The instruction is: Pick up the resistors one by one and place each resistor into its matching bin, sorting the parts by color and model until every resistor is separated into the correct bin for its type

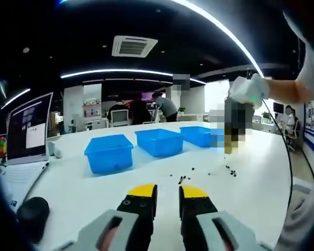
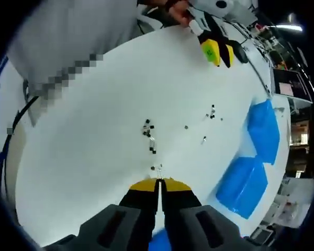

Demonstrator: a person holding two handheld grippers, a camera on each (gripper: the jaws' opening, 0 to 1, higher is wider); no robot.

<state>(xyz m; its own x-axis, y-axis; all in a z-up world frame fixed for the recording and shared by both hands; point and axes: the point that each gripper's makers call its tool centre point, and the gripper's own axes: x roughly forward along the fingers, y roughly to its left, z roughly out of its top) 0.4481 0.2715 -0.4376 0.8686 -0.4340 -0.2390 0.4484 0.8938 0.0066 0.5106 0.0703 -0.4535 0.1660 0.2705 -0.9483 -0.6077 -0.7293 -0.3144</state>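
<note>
1. No brand or label can be read. The laptop (image 1: 29,130) to the left of the left gripper (image 1: 167,194) has a lit screen with pale windows, but its writing is too small to make out.
2. In the left gripper view the left gripper hangs just above the white surface (image 1: 251,178), its yellow-tipped jaws a small gap apart with nothing between them.
3. Ahead of it, three blue bins (image 1: 109,152) (image 1: 159,141) (image 1: 198,135) stand in a row across the surface, the left one nearest.
4. The resistors (image 1: 184,178) lie as small dark specks between the gripper and the bins, just ahead and to its right, loose on the surface and in no bin.
5. A dark rounded object (image 1: 32,213) sits near its left side, in front of the laptop.
6. This view also takes in the office behind: people at desks, a ceiling vent (image 1: 133,46) and light strips.
7. In the right gripper view the right gripper (image 2: 160,184) has its jaws pressed together; whether a resistor is pinched between the tips I cannot tell.
8. More resistors (image 2: 149,137) are scattered just ahead of its tips, some in a small cluster, others (image 2: 212,112) farther ahead to the right.
9. Two of the bins (image 2: 244,183) lie to its right, and the left gripper (image 2: 218,54) shows far ahead with a hand (image 2: 174,10) behind it.
</note>
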